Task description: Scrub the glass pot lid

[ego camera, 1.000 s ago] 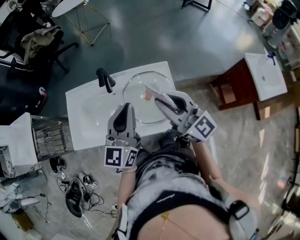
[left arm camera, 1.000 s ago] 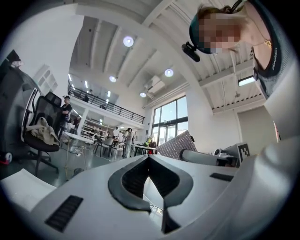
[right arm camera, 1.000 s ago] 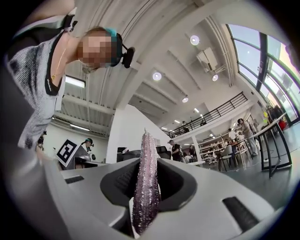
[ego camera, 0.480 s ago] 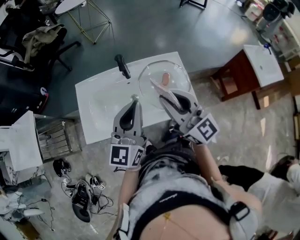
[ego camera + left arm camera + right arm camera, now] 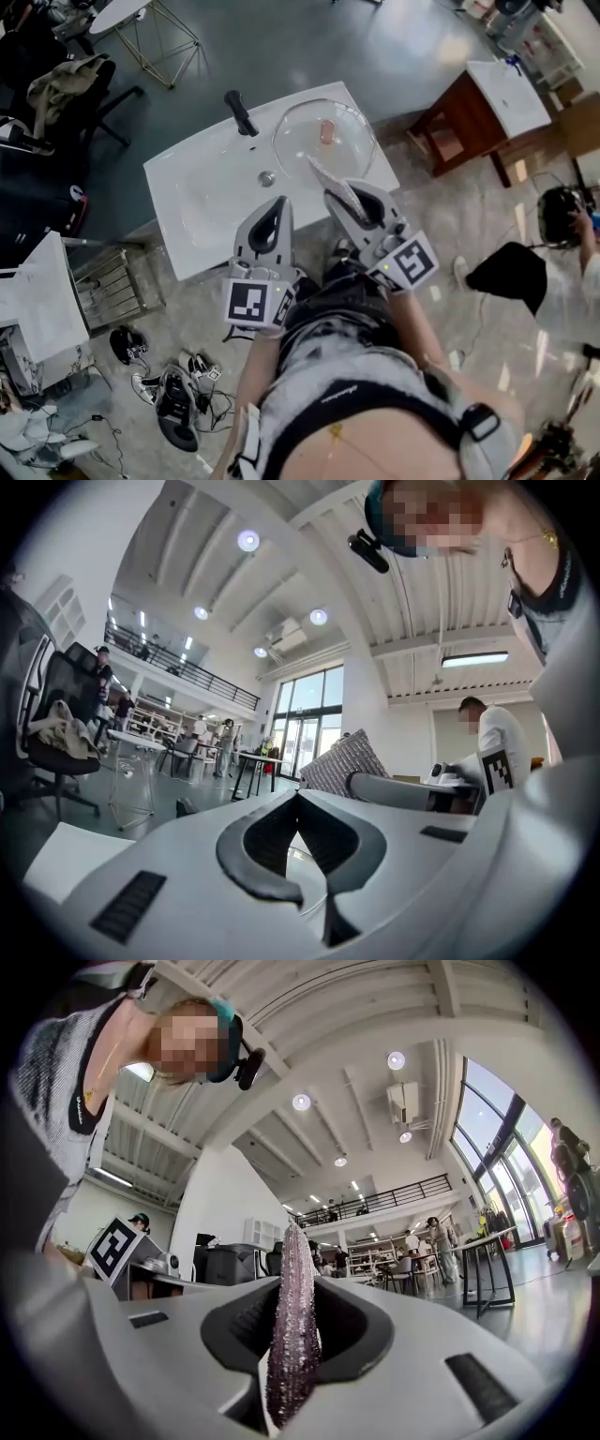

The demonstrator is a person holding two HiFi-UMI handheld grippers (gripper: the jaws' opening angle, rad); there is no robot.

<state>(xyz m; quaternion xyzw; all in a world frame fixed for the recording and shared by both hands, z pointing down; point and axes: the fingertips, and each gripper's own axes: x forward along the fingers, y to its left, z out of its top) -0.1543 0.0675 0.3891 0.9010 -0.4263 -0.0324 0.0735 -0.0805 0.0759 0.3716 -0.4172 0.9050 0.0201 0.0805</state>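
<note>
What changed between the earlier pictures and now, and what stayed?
Both grippers drew back toward the person: the left gripper from over the sink to its near edge, the right gripper with its cloth from the middle of the lid to its near rim. Both stay shut; lid unmoved.

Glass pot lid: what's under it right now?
The white washbasin shows through the glass pot lid; nothing else is visible beneath. The scouring pad covers its near rim.

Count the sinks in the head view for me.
2. One sink, with a black faucet, is at centre; another sink tops the brown cabinet at upper right. The white slab at left may be a third.
</note>
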